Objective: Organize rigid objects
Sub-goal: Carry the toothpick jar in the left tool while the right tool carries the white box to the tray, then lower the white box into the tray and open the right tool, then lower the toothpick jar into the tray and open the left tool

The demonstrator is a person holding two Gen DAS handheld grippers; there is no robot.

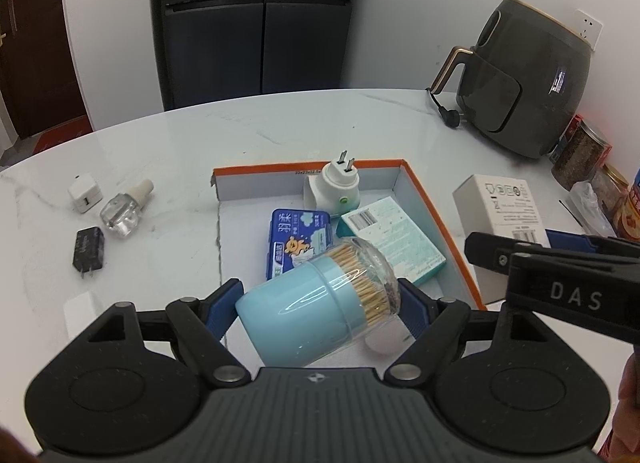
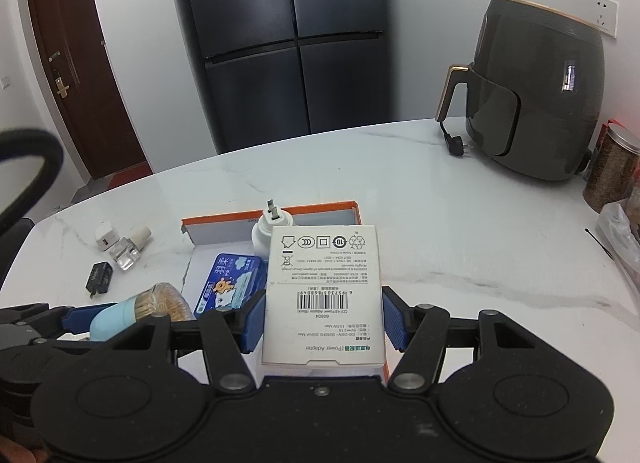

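Observation:
My left gripper [image 1: 320, 307] is shut on a light-blue toothpick holder [image 1: 296, 319] with a clear lid, held on its side just above the near end of an orange-rimmed white tray [image 1: 440, 215]. My right gripper [image 2: 325, 319] is shut on a white power adapter box [image 2: 324, 279], hanging over the tray's right side [image 2: 320, 209]. Inside the tray lie a blue floss case [image 1: 298, 239], a teal carton [image 1: 396, 243] and a white plug-in device [image 1: 340, 187]. Left of the tray on the marble table are a white charger cube [image 1: 85, 195], a clear bottle [image 1: 124, 211] and a black adapter [image 1: 89, 251].
A dark air fryer [image 1: 532, 83] with its cord and plug stands at the back right. Jars and packets [image 1: 580, 155] crowd the right edge. A dark fridge [image 1: 256, 23] stands behind the table, and a brown door [image 2: 80, 75] is at the far left.

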